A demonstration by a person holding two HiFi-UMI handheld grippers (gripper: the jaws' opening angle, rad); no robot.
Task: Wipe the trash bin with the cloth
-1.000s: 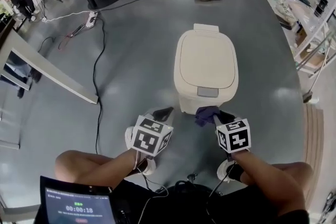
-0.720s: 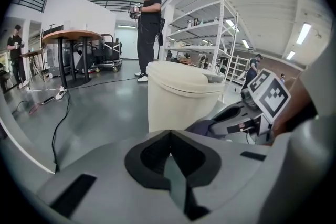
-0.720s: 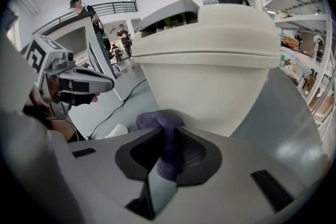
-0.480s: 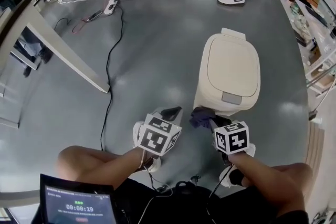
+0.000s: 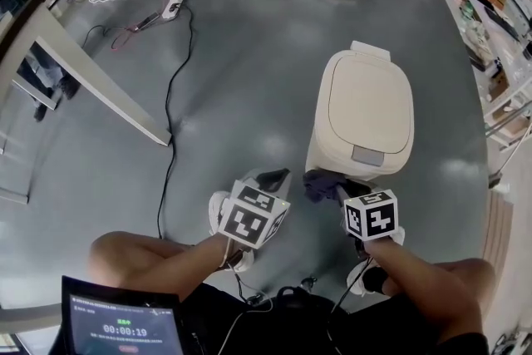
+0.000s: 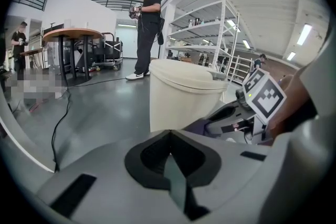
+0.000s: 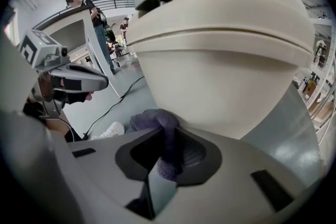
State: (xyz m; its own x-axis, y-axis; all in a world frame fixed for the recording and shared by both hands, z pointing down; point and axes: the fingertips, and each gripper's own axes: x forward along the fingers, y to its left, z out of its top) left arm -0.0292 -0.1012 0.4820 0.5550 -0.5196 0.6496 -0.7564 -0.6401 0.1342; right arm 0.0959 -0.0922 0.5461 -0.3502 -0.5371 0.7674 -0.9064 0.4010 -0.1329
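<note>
Right gripper (image 5: 339, 189) fingers clenched on the purple cloth (image 5: 318, 184) — cloth against the trash bin (image 5: 366, 112) front wall. Left gripper (image 5: 273, 176) fingers pressed together, empty — beside the bin.

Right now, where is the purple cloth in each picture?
Head view: cloth below centre, at the bin's near side.
Left gripper view: cloth right of centre, low beside the bin.
Right gripper view: cloth at centre, pinched in the right gripper.
Shared landmark: the bin.
</note>
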